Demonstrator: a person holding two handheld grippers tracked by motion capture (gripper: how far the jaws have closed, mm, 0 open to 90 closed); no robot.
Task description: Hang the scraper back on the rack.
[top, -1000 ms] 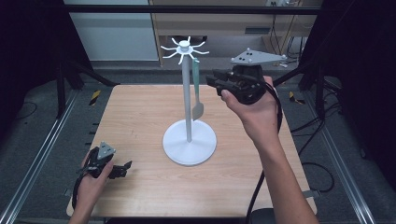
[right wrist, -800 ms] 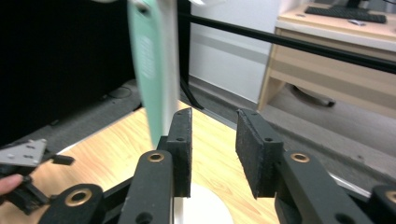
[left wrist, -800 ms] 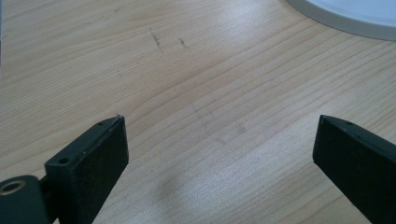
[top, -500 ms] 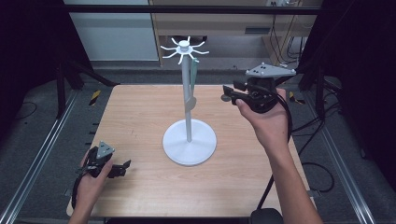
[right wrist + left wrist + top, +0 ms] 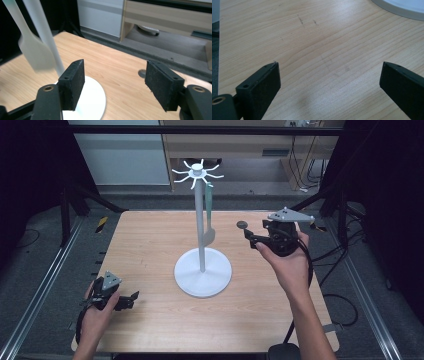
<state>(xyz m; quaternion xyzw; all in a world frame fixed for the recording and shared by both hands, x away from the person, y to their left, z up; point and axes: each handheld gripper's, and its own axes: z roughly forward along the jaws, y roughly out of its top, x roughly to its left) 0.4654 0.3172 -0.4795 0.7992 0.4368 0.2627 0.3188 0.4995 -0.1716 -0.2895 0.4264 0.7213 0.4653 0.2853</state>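
A white stand (image 5: 202, 270) sits about mid-table on the wooden table (image 5: 150, 240), a round base with a thin pole rising to a crown of radiating hooks (image 5: 197, 171) at the top. From one of those hooks hangs a pale green spatula (image 5: 208, 222), its blade dangling just right of the pole and well above the base. In the right gripper view the spatula (image 5: 32, 50) shows blurred at the left, close beside the pole.

The right gripper (image 5: 255, 238) is held up off the table to the right of the stand, level with the spatula's blade but apart from it, its grey three-cornered plate on top. Its jaws stand wide apart with nothing between them; in its own view (image 5: 113, 86) they frame bare wood and the edge of the white base. A small dark round hole (image 5: 242, 224) in the tabletop lies just beyond its tips, toward the far side.

The left gripper (image 5: 131, 297) rests low at the near left corner of the table, well apart from the stand. Its jaws are also spread and empty; its own view (image 5: 329, 80) looks across plain wood grain with faint pencil-like marks, and a sliver of the stand's base at the upper right.

I can read no writing, brand or label on anything here.
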